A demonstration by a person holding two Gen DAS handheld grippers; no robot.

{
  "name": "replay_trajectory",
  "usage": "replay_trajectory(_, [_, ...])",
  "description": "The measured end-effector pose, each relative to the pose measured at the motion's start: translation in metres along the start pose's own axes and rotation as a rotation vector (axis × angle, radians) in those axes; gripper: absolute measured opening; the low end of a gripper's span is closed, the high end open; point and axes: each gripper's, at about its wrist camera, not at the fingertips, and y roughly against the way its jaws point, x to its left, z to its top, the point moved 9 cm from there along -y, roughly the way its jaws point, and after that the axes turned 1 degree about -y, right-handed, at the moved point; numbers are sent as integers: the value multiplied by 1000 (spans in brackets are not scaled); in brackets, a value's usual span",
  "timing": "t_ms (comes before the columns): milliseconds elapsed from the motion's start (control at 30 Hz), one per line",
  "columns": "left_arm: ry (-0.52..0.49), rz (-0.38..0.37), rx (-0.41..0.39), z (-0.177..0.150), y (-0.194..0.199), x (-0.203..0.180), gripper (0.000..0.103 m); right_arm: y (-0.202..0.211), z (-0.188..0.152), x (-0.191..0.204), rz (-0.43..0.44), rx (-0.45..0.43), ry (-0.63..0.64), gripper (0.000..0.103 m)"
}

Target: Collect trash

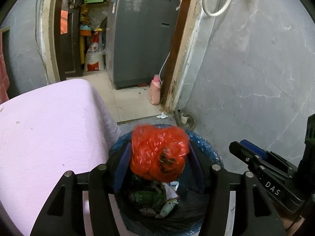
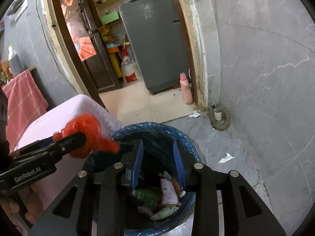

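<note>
Left gripper [image 1: 160, 153] hangs over the trash bin [image 1: 206, 143] with a knotted orange bag [image 1: 157, 153] between its blue pads. In the left wrist view small gaps show on both sides of the bag, which is blurred, so the jaws look spread and not pressing on it. From the right wrist view the same gripper [image 2: 86, 137] comes in from the left edge with the orange bag [image 2: 88, 131] bunched at its tip, just beside the bin's rim; whether the pads touch the bag there I cannot tell. A hand [image 2: 17, 206] shows under that gripper at the lower left.

Right gripper [image 2: 158, 161] points down into the bin [image 2: 157, 129], its jaws partly apart with nothing between them. Its blue pads [image 2: 137, 163] frame the wrappers [image 2: 167, 194] lying at the bottom on the bin's dark liner.

To the left of the bin stands a table under a pale purple cloth [image 1: 49, 127]. On the grey floor lie two scraps of white paper, one near the doorway [image 2: 194, 114] and one right of the bin [image 2: 226, 158]. A pink bottle [image 2: 186, 90] stands against the door frame, beside a grey washing machine [image 2: 155, 43].
</note>
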Motion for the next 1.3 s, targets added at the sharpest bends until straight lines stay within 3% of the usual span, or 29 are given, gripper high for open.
replay_trajectory(67, [3, 5, -21, 4, 8, 0, 61, 7, 4, 1, -1, -22, -5, 35])
replay_trajectory(500, [37, 33, -166, 19, 85, 19, 75, 65, 29, 22, -26, -165, 17, 59])
replay_trajectory(567, [46, 38, -185, 19, 100, 23, 80, 79, 34, 29, -25, -190, 27, 69])
replay_trajectory(733, [65, 53, -238, 19, 139, 34, 83, 112, 43, 50, -19, -250, 42, 84])
replay_trajectory(833, [82, 57, -272, 17, 166, 40, 95, 128, 44, 58, -14, -269, 47, 90])
replay_trajectory(933, [78, 71, -329, 17, 196, 46, 97, 145, 40, 69, -7, -289, 52, 100])
replay_trajectory(1300, [70, 105, -383, -19, 267, 62, 101, 200, 12, 110, 29, -354, 77, 103])
